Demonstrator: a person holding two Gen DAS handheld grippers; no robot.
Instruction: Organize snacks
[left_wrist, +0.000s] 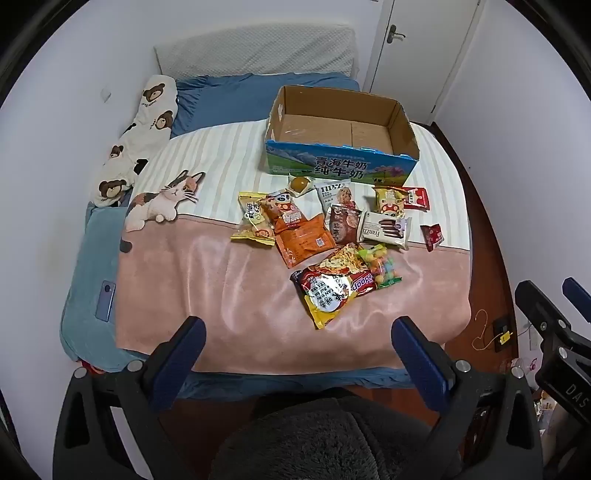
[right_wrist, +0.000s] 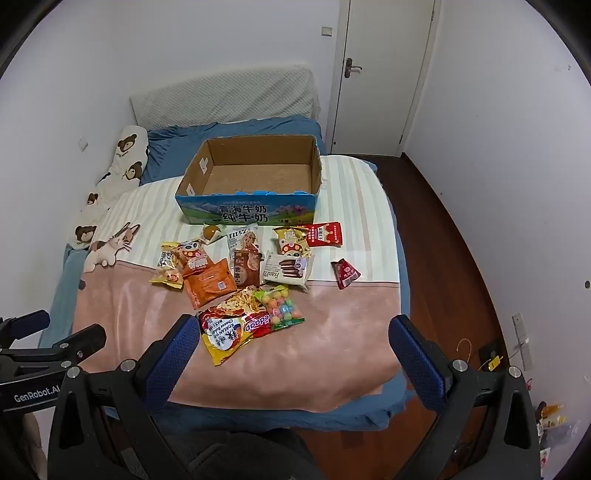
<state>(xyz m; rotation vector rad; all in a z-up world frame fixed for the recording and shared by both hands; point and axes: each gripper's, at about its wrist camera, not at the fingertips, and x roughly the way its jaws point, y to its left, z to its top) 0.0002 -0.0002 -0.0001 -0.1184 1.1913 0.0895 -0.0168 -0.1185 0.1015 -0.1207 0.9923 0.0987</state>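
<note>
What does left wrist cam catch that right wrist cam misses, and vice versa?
Left wrist only: a blue phone lying on the bed's left edge, and the right gripper's body at the frame's right side.

Right wrist only: the wall switch beside the door, and the left gripper's body at the frame's left side.

Both: the empty milk carton box, the snack packets spread in front of it on the blanket, the bear pillow, and each camera's own gripper, left gripper and right gripper, open and holding nothing.
</note>
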